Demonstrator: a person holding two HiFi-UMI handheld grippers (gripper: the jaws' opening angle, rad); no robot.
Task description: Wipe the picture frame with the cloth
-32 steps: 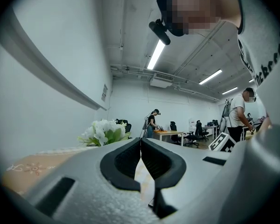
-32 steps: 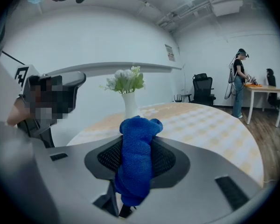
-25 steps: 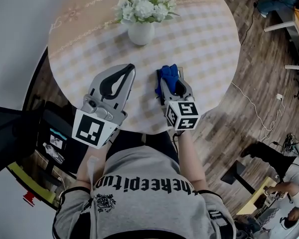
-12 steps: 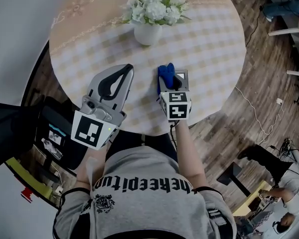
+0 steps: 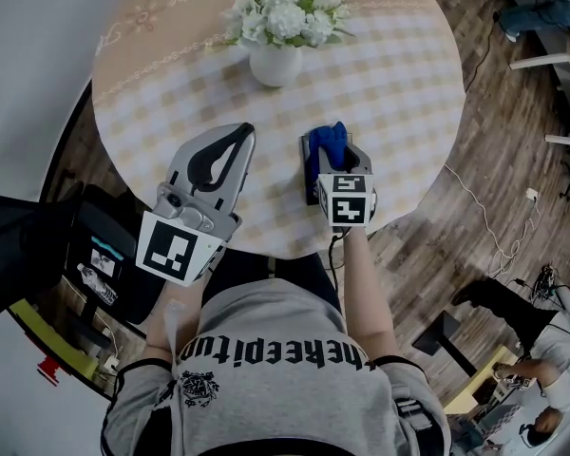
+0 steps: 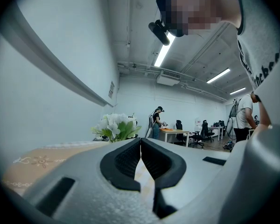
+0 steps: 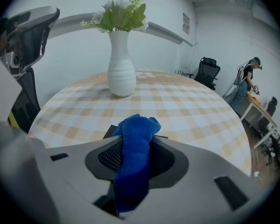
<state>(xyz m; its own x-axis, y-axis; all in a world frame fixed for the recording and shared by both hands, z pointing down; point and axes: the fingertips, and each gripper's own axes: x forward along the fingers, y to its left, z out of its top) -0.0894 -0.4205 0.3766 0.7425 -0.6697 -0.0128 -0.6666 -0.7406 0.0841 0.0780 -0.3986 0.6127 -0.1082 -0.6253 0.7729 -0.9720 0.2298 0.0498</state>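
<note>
My right gripper (image 5: pixel 333 152) is shut on a blue cloth (image 5: pixel 325 143) and holds it down on a small dark-edged picture frame (image 5: pixel 310 180) lying flat near the table's front edge. The right gripper view shows the cloth (image 7: pixel 136 127) bunched between the jaws of the right gripper (image 7: pixel 135 146), with only thin dark bits of the frame (image 7: pixel 110 131) showing beneath. My left gripper (image 5: pixel 244 132) rests on the table to the frame's left, shut and holding nothing. Its jaws meet in the left gripper view (image 6: pixel 141 142).
A white vase of white flowers (image 5: pixel 274 63) stands further back on the round checked table (image 5: pixel 399 74); it appears ahead of the cloth (image 7: pixel 121 73). A black chair (image 5: pixel 28 255) stands left of the table. A cable (image 5: pixel 484 207) trails over the wooden floor at right.
The right gripper pushed the cloth forward over the frame, then drew it back towards me and a little to the right. The left gripper has stayed still.
</note>
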